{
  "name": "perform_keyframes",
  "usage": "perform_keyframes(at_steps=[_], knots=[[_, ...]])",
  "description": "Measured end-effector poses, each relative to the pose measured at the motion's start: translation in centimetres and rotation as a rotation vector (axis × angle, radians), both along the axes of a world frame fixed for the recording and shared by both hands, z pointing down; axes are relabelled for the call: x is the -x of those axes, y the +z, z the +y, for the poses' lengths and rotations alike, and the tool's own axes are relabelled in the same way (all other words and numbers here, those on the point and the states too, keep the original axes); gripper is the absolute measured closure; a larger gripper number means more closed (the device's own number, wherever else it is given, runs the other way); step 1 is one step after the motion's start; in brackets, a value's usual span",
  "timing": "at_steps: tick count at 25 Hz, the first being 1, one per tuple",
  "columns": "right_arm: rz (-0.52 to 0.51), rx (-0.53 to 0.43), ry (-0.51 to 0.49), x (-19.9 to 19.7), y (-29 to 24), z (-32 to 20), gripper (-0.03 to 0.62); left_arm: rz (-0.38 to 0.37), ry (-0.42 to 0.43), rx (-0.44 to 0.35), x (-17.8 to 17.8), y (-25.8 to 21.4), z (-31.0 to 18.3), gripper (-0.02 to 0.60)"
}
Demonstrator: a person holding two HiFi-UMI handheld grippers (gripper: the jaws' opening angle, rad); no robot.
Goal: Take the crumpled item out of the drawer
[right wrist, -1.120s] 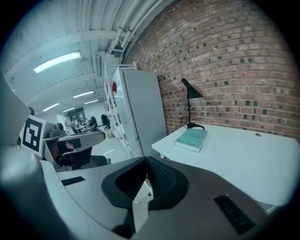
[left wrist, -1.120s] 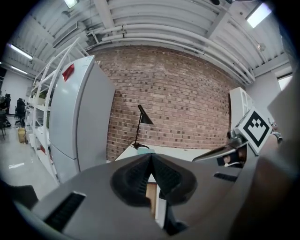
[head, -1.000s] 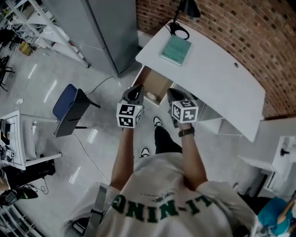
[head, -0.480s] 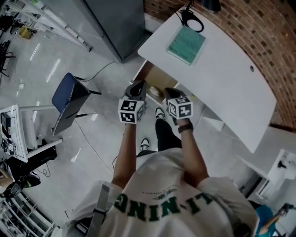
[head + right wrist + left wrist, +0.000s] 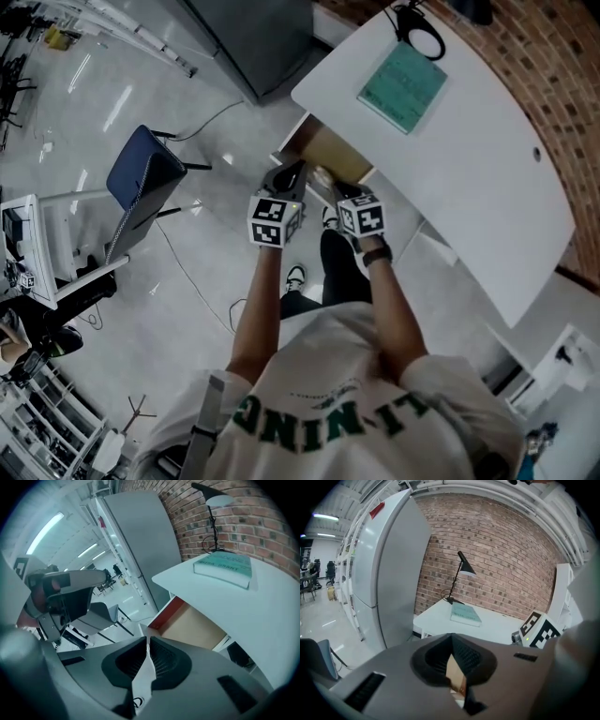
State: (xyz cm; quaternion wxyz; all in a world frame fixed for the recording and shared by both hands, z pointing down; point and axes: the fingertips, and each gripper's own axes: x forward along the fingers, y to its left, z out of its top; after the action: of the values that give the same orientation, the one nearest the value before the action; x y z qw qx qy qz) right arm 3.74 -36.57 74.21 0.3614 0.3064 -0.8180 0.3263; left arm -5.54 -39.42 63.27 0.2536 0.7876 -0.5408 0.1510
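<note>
Both grippers are clenched on nothing. The left gripper (image 5: 287, 174) and right gripper (image 5: 334, 190) hang side by side at the front of the open drawer (image 5: 339, 153). The pale crumpled item (image 5: 322, 176) lies in the drawer at the right gripper's tip, though I cannot tell whether they touch. Beyond, a book (image 5: 403, 86) rests on the desk (image 5: 487, 169).

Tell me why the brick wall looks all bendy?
Left gripper view: the wide lens bows the brick wall and leaves black corners. Right gripper view: bluish tint, bright ceiling lights glare. Head view: dim, with shiny streaks on the floor.
</note>
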Motion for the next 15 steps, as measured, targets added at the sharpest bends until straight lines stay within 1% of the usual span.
perform_keyframes(at_steps=[5, 8, 11, 15], knots=[[0.029, 0.027, -0.059, 0.8, 4.2, -0.8, 0.587, 0.012, -0.023, 0.012, 0.9, 2.3, -1.1, 0.588], [0.035, 0.046, -0.085, 1.2, 6.6, -1.1, 0.586, 0.020, -0.031, 0.040, 1.3, 3.5, -1.3, 0.588], [0.049, 0.039, -0.112, 1.5, 8.7, -1.8, 0.586, 0.037, -0.048, 0.061, 1.8, 5.0, -1.4, 0.588], [0.070, 0.037, -0.171, 2.5, 11.7, -2.3, 0.586, 0.040, -0.043, 0.089, 2.5, 7.4, -1.2, 0.588]])
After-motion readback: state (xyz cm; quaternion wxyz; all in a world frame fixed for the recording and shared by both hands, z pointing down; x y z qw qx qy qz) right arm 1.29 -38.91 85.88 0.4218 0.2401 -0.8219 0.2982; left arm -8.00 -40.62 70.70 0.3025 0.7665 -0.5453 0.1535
